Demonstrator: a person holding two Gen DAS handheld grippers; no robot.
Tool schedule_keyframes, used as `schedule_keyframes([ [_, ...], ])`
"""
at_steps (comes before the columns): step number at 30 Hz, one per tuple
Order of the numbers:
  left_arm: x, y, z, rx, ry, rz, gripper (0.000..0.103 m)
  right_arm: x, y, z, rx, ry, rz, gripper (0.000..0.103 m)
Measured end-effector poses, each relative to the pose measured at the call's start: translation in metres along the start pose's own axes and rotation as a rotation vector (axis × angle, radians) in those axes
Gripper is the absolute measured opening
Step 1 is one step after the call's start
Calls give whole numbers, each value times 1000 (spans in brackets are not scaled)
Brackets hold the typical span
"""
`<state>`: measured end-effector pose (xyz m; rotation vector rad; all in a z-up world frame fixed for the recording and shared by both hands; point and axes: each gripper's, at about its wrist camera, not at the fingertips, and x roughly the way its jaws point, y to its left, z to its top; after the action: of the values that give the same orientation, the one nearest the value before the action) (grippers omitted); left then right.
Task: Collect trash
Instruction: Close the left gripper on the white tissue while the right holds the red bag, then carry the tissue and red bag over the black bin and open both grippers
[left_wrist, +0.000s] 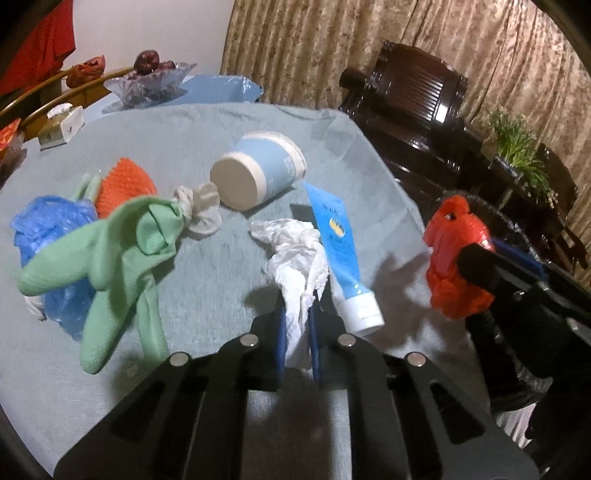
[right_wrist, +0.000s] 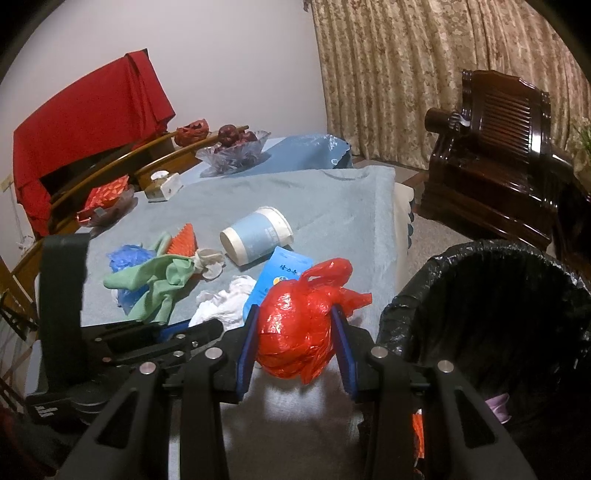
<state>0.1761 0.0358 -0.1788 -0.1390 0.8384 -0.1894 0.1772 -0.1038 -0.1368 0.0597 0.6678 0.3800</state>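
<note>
white tissue (left_wrist: 295, 254): crumpled, worktop's near edge | blue tube (left_wrist: 341, 251): flat, beside it | red bag (right_wrist: 295, 325): bunched, aloft | paper cup (left_wrist: 258, 170): toppled, worktop's middle

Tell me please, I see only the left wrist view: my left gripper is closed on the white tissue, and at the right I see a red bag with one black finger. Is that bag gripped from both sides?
Observer: Yes. In the right wrist view, the red bag sits between both blue pads of the right gripper, and both press on it.
Operator: Is the bin's mouth open?
Observer: Yes. The black-lined bin stands to the right of the bag, mouth open and uncovered.
Operator: Is the bag over the bin?
Observer: No, it is above the table's near edge, beside the bin.
</note>
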Motion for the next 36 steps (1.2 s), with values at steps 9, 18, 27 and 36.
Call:
schedule_keyframes([
  [9, -49, -11, 21, 13, -93, -5, 10, -26, 3, 13, -9, -58, -6, 38],
  [18, -78, -44, 34, 58, -130, -46, 10, -67, -15, 22, 0, -118, -49, 38],
  [27, -80, -101, 36, 127, -139, -133, 10, -111, -63, 16, 50, -158, -159, 38],
  [36, -57, -171, 32, 228, -108, -236, 10, -143, -129, -8, 144, -157, -288, 38],
])
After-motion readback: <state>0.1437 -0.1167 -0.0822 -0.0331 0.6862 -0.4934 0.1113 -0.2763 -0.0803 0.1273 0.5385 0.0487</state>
